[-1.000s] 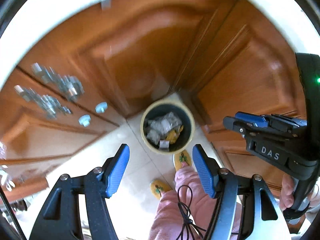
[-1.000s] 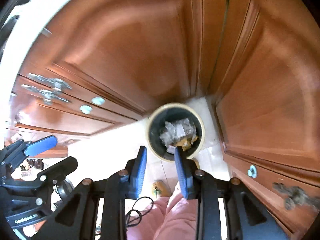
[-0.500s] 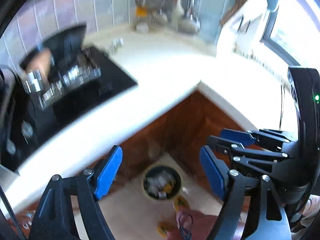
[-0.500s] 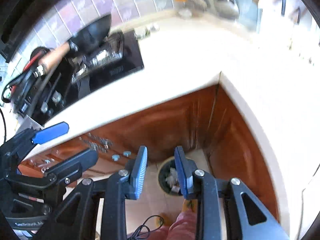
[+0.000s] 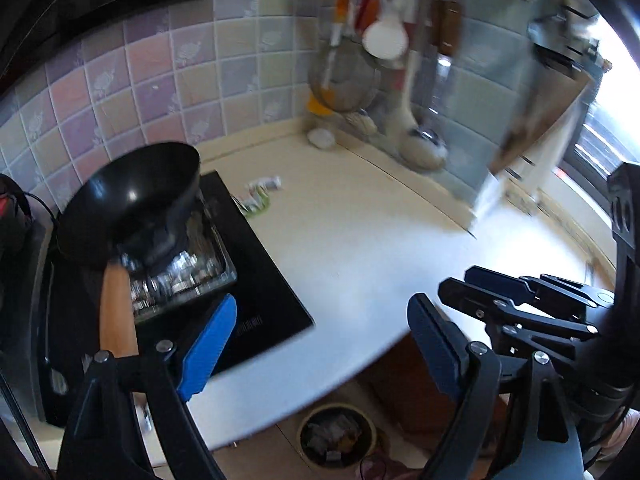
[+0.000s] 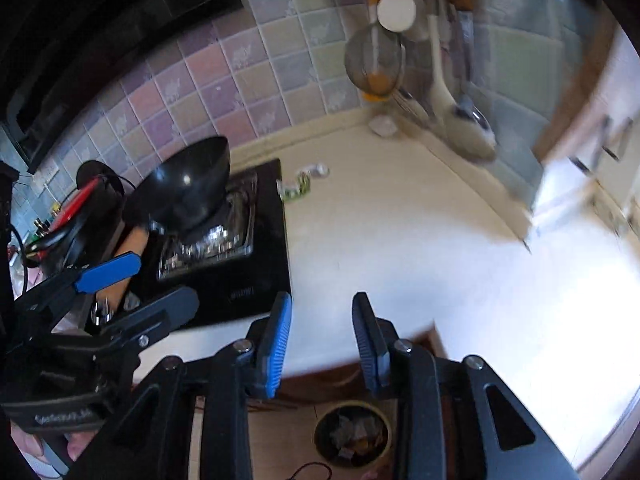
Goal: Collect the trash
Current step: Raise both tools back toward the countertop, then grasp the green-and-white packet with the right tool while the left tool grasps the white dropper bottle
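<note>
Trash lies in two places. A small green-and-white wrapper [image 5: 256, 199] sits on the pale countertop [image 5: 360, 248], just beside the far right edge of the black cooktop [image 5: 264, 312], with a small white crumpled scrap [image 5: 269, 182] close behind it. Down on the floor, below the near rim of the counter, a round bin [image 5: 337, 436] already holds crumpled clear and yellow pieces.

The left gripper [image 5: 320, 354] has its blue-padded jaws standing wide apart, having just been opening, and nothing is between them; past them show only counter edge and bin. The right gripper [image 6: 322, 342] has its jaws at a narrower gap, opening a little just now, also with nothing between them. In the left wrist view it appears at the right; in the right wrist view the other tool shows at the left.

A black wok [image 5: 132, 200] with a wooden handle [image 5: 116, 312] rests on the burner at the left. A strainer [image 6: 374, 62], a white ladle [image 6: 396, 6] and other utensils hang against the tiled wall [image 5: 160, 80] at the far corner, all somewhat blurred.
</note>
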The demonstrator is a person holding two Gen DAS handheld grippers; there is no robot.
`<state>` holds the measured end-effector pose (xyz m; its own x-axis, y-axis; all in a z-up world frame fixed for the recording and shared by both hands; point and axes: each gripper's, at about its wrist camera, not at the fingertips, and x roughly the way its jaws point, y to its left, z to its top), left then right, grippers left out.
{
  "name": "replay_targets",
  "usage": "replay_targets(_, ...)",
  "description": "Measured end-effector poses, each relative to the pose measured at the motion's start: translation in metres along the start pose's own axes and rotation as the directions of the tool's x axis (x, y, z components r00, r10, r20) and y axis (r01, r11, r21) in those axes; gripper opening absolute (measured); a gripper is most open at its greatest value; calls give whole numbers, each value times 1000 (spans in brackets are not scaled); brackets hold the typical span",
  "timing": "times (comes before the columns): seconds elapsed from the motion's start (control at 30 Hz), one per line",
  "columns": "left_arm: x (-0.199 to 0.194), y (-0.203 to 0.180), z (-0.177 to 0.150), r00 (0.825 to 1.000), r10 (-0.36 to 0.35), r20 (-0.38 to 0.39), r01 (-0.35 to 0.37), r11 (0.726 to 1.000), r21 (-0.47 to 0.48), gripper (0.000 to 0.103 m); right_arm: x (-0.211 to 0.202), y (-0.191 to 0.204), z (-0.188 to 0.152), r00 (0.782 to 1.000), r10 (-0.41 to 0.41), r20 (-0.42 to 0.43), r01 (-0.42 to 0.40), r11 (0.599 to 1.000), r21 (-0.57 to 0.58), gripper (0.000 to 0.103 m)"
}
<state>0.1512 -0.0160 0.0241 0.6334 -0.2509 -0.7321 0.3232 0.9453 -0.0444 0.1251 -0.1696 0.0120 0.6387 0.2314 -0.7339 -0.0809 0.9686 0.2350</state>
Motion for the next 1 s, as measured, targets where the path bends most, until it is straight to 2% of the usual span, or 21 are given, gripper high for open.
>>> replay_targets(0.23, 46, 13, 63, 992, 122, -15, -123, 990, -66, 86, 49, -20, 72, 995, 95, -40, -97, 994, -58, 34)
replay_targets(0.33, 61, 23, 81, 989, 143, -42, -146, 984, -100, 86, 77, -23, 95, 988, 134, -74, -139, 988, -68, 34)
replay_targets(0.43, 70, 40, 99, 990, 122, -63, -130, 981, -144, 86, 108, -30, 116, 980, 169, -101, -175, 983, -51, 34)
replay_targets(0.57, 79, 59, 124, 992, 103, -78, -113, 982, -153, 86, 155, -34, 132, 965, 217, -150, -221, 975, -6, 34)
replay_targets(0.9, 116, 91, 174, 991, 15, -136, -35, 989, -146, 86, 274, -25, 156, 927, 278, -251, -246, 957, 150, 34)
replay_targets(1.0, 129, 97, 184, 988, 13, -151, -34, 990, -135, 86, 303, -20, 159, 919, 283, -273, -238, 953, 187, 34)
